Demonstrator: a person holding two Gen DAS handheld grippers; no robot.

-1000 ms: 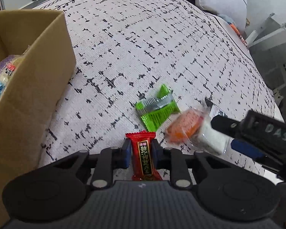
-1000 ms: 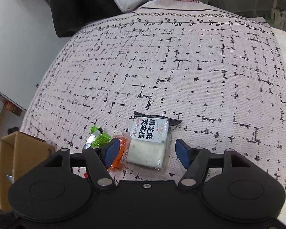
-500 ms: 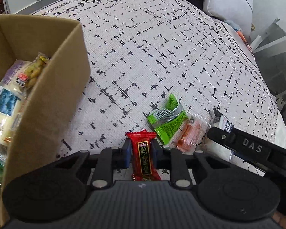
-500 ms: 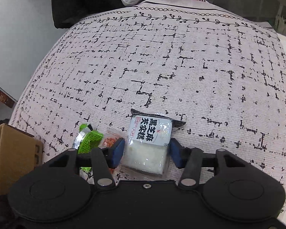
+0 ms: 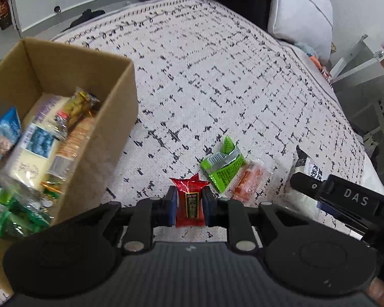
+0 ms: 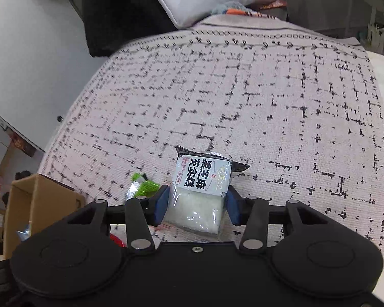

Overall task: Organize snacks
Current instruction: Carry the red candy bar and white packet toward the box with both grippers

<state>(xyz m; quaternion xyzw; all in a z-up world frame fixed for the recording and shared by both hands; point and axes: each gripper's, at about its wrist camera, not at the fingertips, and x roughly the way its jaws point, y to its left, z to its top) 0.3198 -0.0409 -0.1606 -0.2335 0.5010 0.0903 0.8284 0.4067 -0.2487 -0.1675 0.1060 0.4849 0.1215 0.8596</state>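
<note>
Red foil snack packet [image 5: 190, 202] sits pinched upright between the blue pads of the left gripper [image 5: 190, 204], just beside the cardboard box [image 5: 110, 117] of snacks. The right gripper [image 6: 195, 203] has its jaws pressed against a white sesame-cake packet [image 6: 201, 192] on the patterned bedspread [image 6: 268, 97]. Nearby lie a green packet [image 5: 221, 165] and an orange packet [image 5: 249, 183], touching.

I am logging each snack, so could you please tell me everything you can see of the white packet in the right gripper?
The white packet is a clear plastic pouch holding a soft white block, with a pale label of bold black characters and a dark crimped far end. It lies lengthwise between the right gripper's blue pads, which press both its sides, over the patterned bedspread.
</note>
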